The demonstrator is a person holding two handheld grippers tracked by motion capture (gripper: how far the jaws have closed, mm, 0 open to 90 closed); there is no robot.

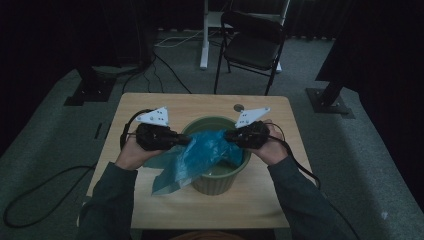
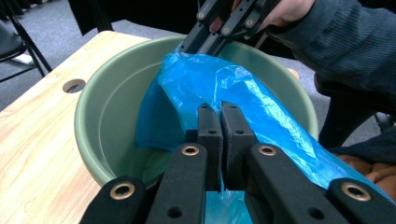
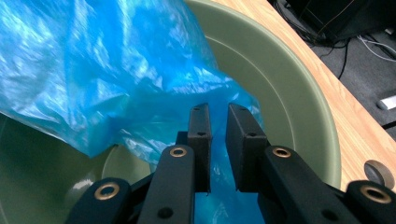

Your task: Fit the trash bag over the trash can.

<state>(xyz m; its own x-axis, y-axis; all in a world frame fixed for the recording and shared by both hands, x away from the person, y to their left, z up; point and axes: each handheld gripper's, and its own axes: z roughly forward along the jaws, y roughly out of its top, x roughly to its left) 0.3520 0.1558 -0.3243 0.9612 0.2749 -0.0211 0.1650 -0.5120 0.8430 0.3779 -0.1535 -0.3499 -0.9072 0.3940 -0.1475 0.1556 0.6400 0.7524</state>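
Left tool (image 2: 220, 109) clamps blue bag (image 2: 224, 88) over green tub (image 2: 107, 93); right tool (image 3: 218, 112) narrow, bag between.

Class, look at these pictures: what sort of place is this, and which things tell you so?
Probably a lab or studio set up for recording, not a home: grey carpet with loose cables, stand bases beside a small wooden table, a folding chair, dark curtains behind.

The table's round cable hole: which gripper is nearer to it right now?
Right. The right gripper sits over the green bin's far right rim, just below the cable hole; the left gripper is at the bin's left rim, farther off.
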